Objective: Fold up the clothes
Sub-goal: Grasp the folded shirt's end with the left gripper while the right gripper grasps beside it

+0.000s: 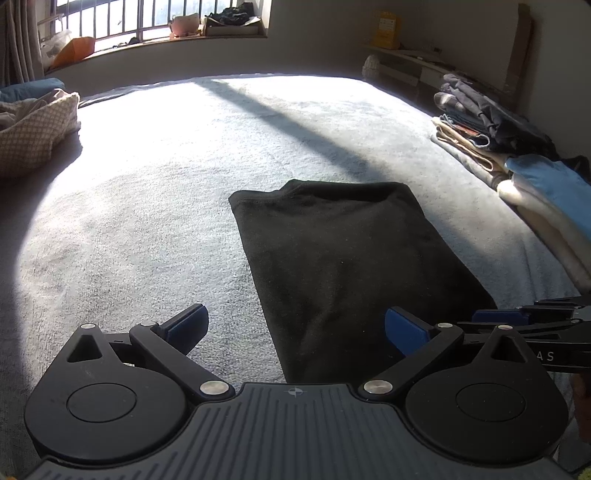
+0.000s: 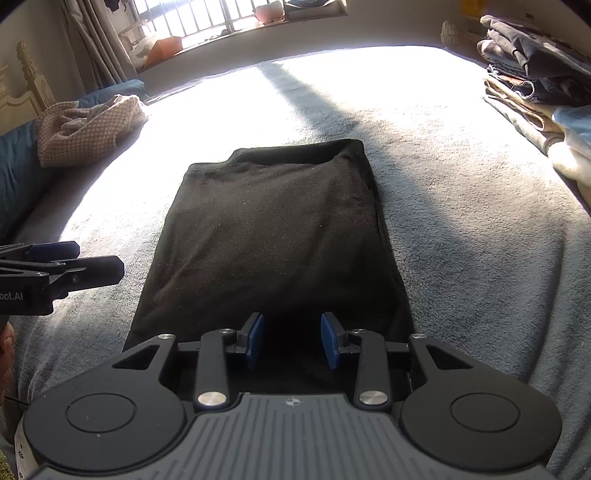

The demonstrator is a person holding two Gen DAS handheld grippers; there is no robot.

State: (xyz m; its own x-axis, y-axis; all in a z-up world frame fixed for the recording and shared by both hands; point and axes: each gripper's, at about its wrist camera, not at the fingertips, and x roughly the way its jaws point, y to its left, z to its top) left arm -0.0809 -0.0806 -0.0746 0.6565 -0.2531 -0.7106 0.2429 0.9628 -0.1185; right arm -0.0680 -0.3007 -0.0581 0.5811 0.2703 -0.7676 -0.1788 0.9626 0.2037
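A black garment (image 1: 343, 266) lies folded into a long strip on the grey bed cover (image 1: 147, 206), its far end rounded. My left gripper (image 1: 295, 328) hovers open over the garment's near left edge, its left finger above bare cover. In the right wrist view the same black garment (image 2: 277, 229) runs straight away from me. My right gripper (image 2: 292, 339) is open just above the garment's near end, with nothing between its blue pads (image 2: 330, 339). The left gripper's fingers (image 2: 88, 271) show at the left edge of that view, off the garment.
A stack of folded clothes (image 1: 509, 147) sits at the bed's right side, seen too in the right wrist view as a stack (image 2: 535, 85). A crumpled checked cloth (image 2: 88, 125) and a blue pillow (image 2: 18, 166) lie at the left. A barred window (image 1: 147, 18) is behind.
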